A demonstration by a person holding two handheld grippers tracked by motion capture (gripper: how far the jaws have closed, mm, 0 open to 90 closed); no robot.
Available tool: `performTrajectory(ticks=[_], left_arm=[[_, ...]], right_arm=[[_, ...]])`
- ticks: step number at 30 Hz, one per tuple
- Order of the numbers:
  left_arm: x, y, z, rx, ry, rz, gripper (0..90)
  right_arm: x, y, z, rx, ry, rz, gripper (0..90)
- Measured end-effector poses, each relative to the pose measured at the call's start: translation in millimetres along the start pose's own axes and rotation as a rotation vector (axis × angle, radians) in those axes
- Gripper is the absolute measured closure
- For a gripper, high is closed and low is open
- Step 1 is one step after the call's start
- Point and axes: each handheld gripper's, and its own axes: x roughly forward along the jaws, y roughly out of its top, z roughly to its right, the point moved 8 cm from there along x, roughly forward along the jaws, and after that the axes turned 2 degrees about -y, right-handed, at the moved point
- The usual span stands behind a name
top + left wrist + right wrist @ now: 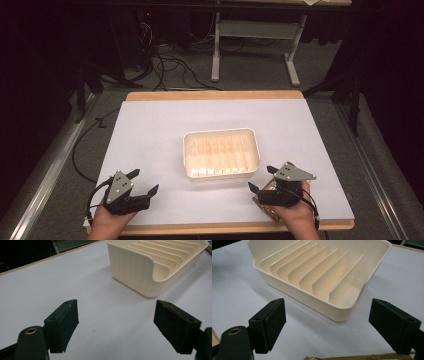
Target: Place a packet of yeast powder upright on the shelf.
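The right gripper [260, 179], jaws wide apart and holding nothing, hovers above a flat golden-brown slatted piece [267, 204] at the table's near edge, with the cream plastic ribbed rack tray [221, 153] at its eleven o'clock, long axis across the table. The left gripper [144, 182], equally spread and empty, sits farther off, the tray at its two o'clock. The right gripper view shows the golden piece's edge [359, 357] below the jaws.

Cream slotted tray [221, 152] sits upright, empty, mid-table.
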Motion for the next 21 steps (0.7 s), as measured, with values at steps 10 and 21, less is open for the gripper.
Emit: performTrajectory(ticks=[10, 21], left_arm=[[6.5, 1.6, 5.1, 0.016, -0.01, -0.011, 20.3], [6.4, 1.6, 4.5, 0.006, -0.018, -0.011, 20.3]], right_arm=[[-5.4, -3.0, 7.4, 0.024, -0.016, 0.009, 13.2], [-7.3, -5.0, 14.6, 0.047, -0.026, 0.017, 13.1]])
